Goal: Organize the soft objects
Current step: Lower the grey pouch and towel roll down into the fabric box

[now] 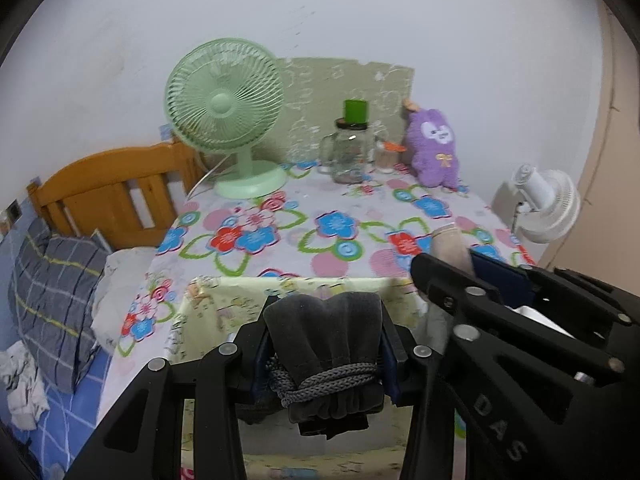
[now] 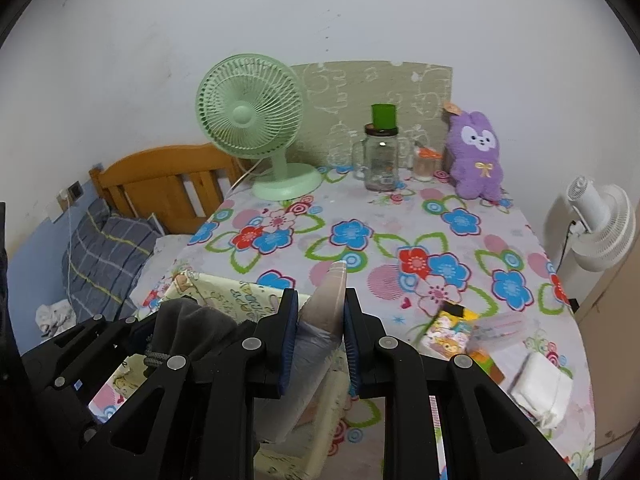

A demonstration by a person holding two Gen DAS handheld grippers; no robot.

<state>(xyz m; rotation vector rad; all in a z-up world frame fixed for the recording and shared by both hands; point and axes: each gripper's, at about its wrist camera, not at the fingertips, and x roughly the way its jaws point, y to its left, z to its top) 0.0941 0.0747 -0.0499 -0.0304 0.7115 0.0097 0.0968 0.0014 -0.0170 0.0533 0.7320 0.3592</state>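
Left gripper [image 1: 324, 352] pinches a dark grey drawstring pouch [image 1: 324, 340] between its blue pads, grey cord wound round the neck; pouch bulges above the fingers. Directly beyond and under it sits a pale printed fabric box [image 1: 224, 296], near edge of the floral tablecloth [image 1: 288, 240]. Far ahead and left of this claw stands a green desk fan [image 1: 226, 116]; ahead, a glass jar mug [image 1: 346, 152] with a green cup on its lid; further right, a purple plush toy [image 1: 434, 148] against the wall. Right gripper [image 2: 320, 328], just beside the left one, is clamped on a beige-grey soft piece [image 2: 330, 300] that stands up between its fingers, over the box's right side. To its right on the cloth lie a small colourful packet [image 2: 448, 332] and a white folded tissue pack [image 2: 540, 388]. Off the table's right edge, a white fan [image 2: 600, 224].
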